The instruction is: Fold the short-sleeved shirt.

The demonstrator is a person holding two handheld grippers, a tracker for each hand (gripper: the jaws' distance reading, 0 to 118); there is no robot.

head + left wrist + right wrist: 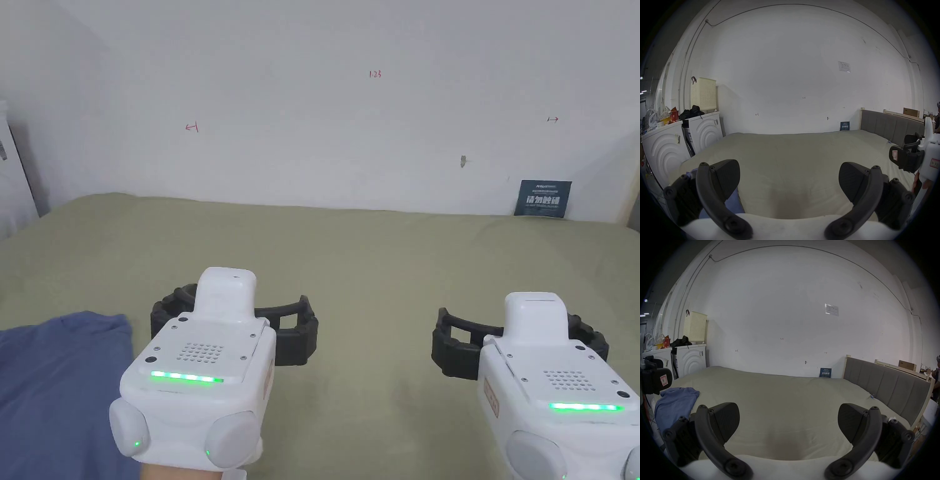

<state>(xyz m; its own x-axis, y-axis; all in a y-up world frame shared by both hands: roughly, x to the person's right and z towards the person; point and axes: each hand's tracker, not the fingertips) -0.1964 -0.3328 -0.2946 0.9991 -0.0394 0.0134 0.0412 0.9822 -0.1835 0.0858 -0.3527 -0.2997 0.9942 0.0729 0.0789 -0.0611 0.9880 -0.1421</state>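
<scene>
Head view: the left gripper (234,328) and right gripper (519,344) hover side by side over the bed (375,262), jaws spread, nothing held. The shirt (56,381) lies rumpled to the left of the left gripper, partly out of frame.

Left gripper view: its jaws stand wide apart; a strip of shirt (733,204) shows under the left jaw.

Right gripper view: jaws wide apart over bare sheet; the shirt (675,402) lies well off to its left. Reaching from here, a pinch could catch the sheet with the cloth, or drag the bunched shirt off the bed's near edge.
</scene>
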